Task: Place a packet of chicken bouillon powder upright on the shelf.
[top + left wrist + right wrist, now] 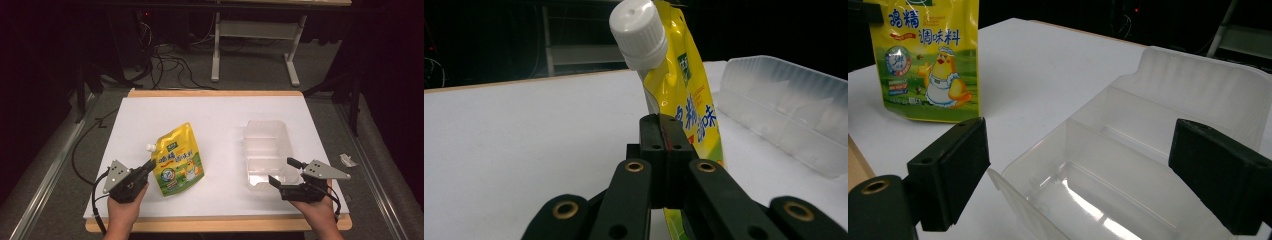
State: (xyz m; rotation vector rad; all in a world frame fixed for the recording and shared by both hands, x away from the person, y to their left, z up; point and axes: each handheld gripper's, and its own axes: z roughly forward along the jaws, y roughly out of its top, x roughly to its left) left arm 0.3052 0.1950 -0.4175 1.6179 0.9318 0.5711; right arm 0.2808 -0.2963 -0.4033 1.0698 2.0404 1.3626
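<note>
jaws of the left gripper (148, 165) clamp the yellow pouch (179, 160); right gripper (284, 172) jaws gape beside the clear tray (265, 131).

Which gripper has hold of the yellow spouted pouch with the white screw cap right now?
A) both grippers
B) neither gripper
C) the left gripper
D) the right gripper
C: the left gripper has its black jaws pressed shut on the edge of the yellow spouted pouch, while the right gripper stands open at the clear plastic container.
</note>
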